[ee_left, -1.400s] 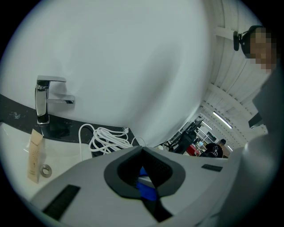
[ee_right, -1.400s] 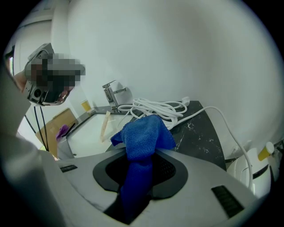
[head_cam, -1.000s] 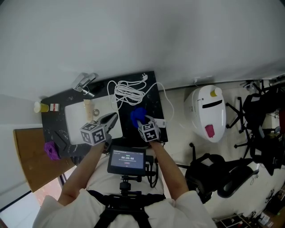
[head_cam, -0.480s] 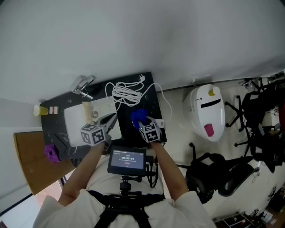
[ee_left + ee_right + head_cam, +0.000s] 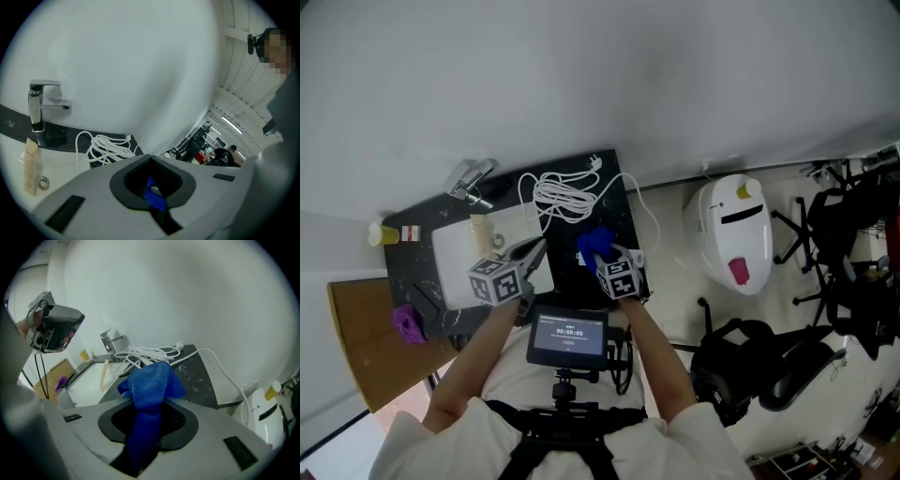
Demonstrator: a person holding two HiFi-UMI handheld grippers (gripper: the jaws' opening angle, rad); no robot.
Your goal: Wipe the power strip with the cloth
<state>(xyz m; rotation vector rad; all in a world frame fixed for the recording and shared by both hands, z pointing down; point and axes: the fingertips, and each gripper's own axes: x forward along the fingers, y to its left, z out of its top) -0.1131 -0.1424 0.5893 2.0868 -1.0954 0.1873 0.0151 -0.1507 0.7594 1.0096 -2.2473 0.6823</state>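
My right gripper [image 5: 603, 255] is shut on a blue cloth [image 5: 593, 242], which bunches up out of the jaws [image 5: 151, 383] above the black counter's right end. A small white piece [image 5: 636, 255] beside that gripper may be the power strip; the rest of it is hidden. Its white cable lies in a loose coil [image 5: 565, 199] at the counter's back, also seen in the right gripper view [image 5: 151, 352]. My left gripper [image 5: 536, 249] hovers over the sink's right edge, jaws shut [image 5: 150, 158] with nothing held. The cloth shows blue through the gap below the jaws.
A white sink [image 5: 455, 246] with a chrome faucet [image 5: 472, 177] fills the counter's left part, holding a small tube [image 5: 479, 228]. A yellow cup [image 5: 382, 232] and a purple object [image 5: 408, 319] sit further left. A white appliance [image 5: 736, 234] and office chairs [image 5: 750, 367] stand on the floor at right.
The right gripper with the cloth has drifted slightly toward the counter's right edge. The left gripper has hardly moved.
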